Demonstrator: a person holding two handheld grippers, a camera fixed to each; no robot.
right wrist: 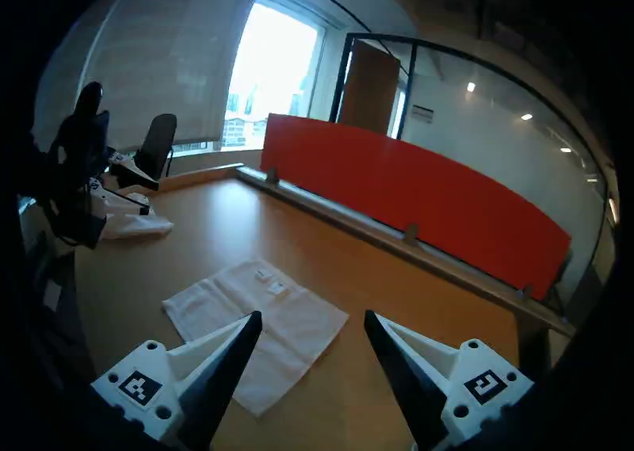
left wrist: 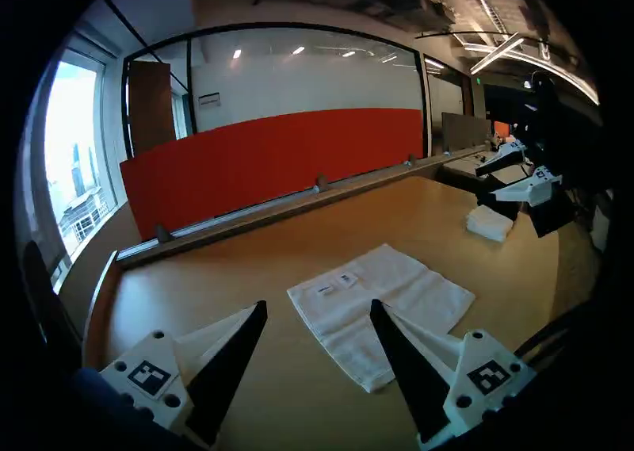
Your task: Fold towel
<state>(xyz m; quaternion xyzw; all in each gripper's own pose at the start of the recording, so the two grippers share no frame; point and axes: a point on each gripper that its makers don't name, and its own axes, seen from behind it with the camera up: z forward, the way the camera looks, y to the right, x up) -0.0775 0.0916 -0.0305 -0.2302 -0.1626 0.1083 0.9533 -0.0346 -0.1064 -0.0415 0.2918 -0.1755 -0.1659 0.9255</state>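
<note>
In the left gripper view the left gripper (left wrist: 317,303) is hovering with its fingers spread wide apart, gripping nothing, and in the right gripper view the right gripper (right wrist: 311,315) is doing the same. Just beyond both sets of fingertips the white towel (left wrist: 412,284) is lying spread flat on the wooden table (left wrist: 238,253) — two small labels facing up. Farther back, a red partition (left wrist: 277,158) is running along the table's far edge.

Towel (left wrist: 388,304) lies flat on the table (left wrist: 230,277) — partition (left wrist: 277,159) behind.
</note>
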